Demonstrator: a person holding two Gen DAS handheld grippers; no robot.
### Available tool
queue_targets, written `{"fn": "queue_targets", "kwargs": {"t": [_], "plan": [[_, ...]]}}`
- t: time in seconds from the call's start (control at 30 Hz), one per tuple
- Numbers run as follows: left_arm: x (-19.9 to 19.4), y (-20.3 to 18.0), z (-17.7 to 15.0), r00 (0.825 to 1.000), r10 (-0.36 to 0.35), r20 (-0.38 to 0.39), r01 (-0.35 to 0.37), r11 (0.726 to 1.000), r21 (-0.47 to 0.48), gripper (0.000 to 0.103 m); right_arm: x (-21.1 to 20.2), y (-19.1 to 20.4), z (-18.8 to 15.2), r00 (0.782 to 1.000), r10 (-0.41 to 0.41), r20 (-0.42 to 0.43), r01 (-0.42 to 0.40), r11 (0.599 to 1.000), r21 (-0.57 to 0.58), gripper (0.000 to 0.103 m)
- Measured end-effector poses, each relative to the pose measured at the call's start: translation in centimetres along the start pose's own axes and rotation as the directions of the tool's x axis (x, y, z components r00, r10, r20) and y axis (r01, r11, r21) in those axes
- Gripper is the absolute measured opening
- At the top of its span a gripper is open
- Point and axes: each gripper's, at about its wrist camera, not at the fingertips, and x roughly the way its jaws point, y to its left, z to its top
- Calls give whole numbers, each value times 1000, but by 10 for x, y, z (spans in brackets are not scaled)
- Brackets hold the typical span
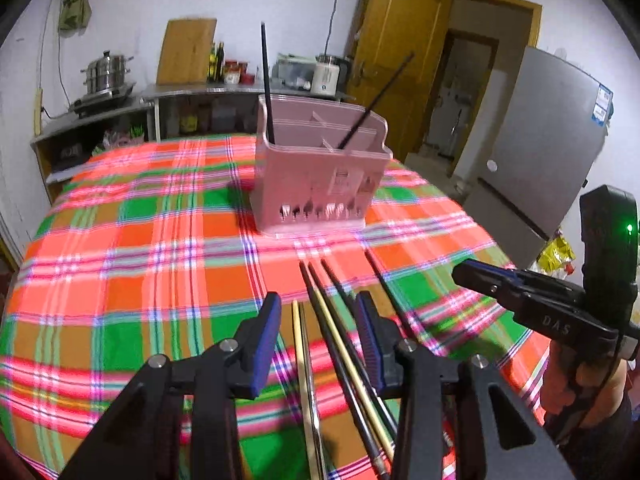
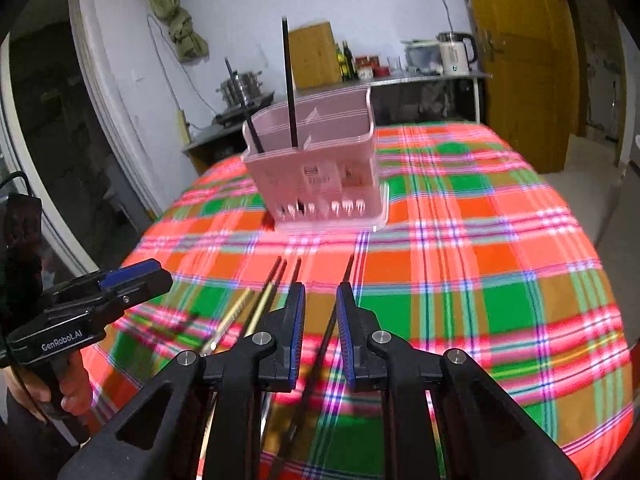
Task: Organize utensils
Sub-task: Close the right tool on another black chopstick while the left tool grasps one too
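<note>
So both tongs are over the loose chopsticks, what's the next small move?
Probably lower the right tongs and close them on the single black chopstick lying between their open jaws. It lies apart from the bundle, and the pink holder already has two standing in it.

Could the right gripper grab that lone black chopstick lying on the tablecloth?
Probably yes. The right gripper is open, and the lone black chopstick lies flat on the plaid tablecloth in line with the gap between its fingers; nothing covers it, and the other chopsticks lie off to the left.
</note>
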Motion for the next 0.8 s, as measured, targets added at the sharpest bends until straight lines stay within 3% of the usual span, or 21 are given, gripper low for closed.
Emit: {"fn": "queue_targets", "kwargs": {"t": [0.43,0.7,0.8], "plan": [[42,-8,-17,991,-41,-124,39,999,-25,20,53,0,-12,991,-3,-132,3,1000,-3,12],[64,-10,-13,984,-37,-175,31,999,-39,17,66,-4,-15,986,-10,-166,10,1000,-3,10],[75,-7,-17,978,-5,-207,-4,999,-48,15,65,-6,-15,986,-8,-167,7,1000,-4,9]]}}
